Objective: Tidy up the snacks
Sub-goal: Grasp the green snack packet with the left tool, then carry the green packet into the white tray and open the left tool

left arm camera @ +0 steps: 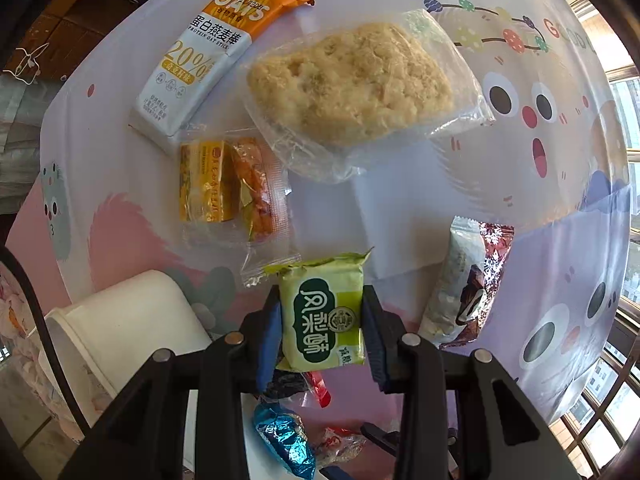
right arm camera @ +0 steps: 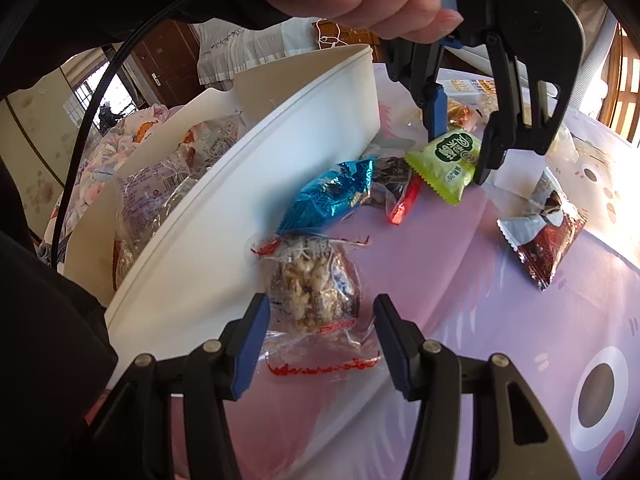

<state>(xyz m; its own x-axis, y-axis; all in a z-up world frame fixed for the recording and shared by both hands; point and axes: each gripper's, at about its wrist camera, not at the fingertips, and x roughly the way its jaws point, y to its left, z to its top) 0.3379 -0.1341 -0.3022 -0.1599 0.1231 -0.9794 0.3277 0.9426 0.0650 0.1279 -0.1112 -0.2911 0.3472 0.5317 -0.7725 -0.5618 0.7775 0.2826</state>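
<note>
Snack packets on the cloth, counted across both views:

- 1 green pineapple-cake pkt (left arm camera: 324, 312)
- 1 orange-and-white oat bar (left arm camera: 200, 60)
- 1 clear-bagged floss cake (left arm camera: 356, 84)
- 1 clear pkt w/ yellow and orange pieces (left arm camera: 232, 188)
- 1 brown-and-silver pkt (right arm camera: 548, 220)
- 1 blue foil pkt (right arm camera: 328, 196)
- 1 red-ended clear wrapper (right arm camera: 404, 204)
- 1 clear-wrapped nut cluster (right arm camera: 312, 292)

So 8 loose pkts. 1 white bin (right arm camera: 224, 240); at least 2 clear bags inside (right arm camera: 156, 188), exact no. can't tell.
</note>
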